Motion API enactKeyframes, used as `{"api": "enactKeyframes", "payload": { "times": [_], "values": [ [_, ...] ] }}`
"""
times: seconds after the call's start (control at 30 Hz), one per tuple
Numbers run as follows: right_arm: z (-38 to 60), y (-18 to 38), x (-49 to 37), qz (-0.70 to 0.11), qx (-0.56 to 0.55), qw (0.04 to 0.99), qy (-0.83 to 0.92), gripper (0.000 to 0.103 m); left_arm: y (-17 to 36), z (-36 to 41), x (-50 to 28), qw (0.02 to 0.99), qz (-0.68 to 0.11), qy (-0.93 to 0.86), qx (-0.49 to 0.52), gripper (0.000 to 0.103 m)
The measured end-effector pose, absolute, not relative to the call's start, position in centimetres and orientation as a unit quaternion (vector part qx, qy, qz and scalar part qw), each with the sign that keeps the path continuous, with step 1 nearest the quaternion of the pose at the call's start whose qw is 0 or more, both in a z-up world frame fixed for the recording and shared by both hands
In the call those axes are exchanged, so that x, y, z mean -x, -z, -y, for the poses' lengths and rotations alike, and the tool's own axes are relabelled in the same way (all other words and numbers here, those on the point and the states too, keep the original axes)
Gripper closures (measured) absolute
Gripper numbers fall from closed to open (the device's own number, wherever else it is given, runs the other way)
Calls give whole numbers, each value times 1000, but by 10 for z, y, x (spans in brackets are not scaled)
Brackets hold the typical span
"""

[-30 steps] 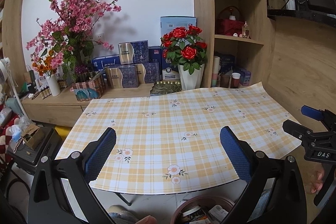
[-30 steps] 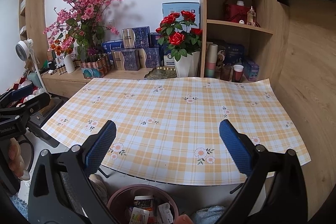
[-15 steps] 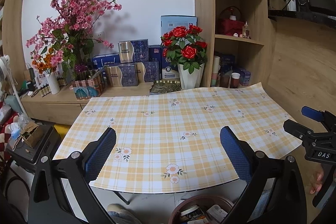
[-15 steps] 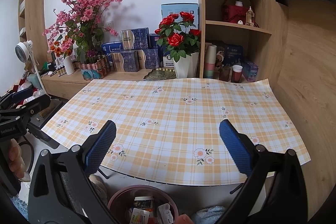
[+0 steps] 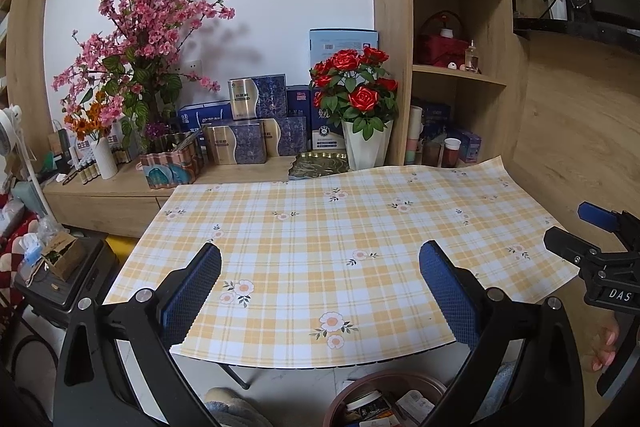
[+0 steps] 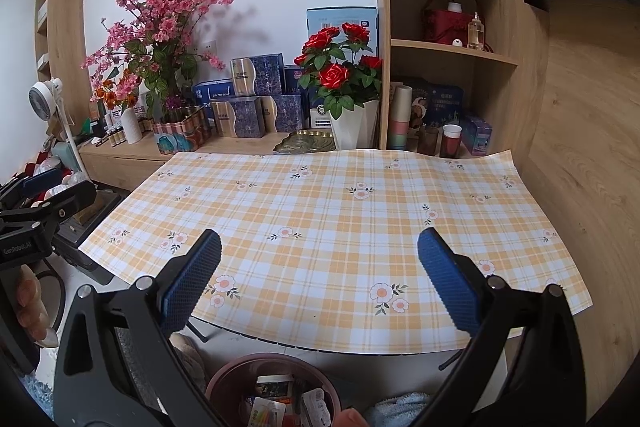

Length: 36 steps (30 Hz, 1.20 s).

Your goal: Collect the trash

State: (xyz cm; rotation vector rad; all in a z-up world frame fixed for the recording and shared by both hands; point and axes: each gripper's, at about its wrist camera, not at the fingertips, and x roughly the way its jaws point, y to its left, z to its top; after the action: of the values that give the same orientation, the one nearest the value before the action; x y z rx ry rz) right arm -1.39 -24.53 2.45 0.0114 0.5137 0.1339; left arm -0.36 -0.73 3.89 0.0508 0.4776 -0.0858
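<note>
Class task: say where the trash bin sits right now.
The trash bin sits on the floor just below the near edge of the checked tablecloth, bottom centre in the right wrist view, between the open fingers.

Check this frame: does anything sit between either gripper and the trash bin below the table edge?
Nothing visible does. The left gripper and right gripper hang open and empty over the checked tablecloth; the trash bin sits uncovered on the floor below them, already holding wrappers.

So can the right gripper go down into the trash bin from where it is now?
Probably yes: the right gripper is open and empty, the trash bin sits below the tablecloth edge, with nothing between them.
</note>
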Motion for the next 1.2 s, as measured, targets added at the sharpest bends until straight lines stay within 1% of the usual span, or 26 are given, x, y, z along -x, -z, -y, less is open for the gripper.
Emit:
{"api": "enactKeyframes", "payload": {
  "times": [1.2],
  "values": [
    [251,-31,10,-250,-12,966,-59,6,-38,3,4,969,-240,38,-31,6]
  ]
}}
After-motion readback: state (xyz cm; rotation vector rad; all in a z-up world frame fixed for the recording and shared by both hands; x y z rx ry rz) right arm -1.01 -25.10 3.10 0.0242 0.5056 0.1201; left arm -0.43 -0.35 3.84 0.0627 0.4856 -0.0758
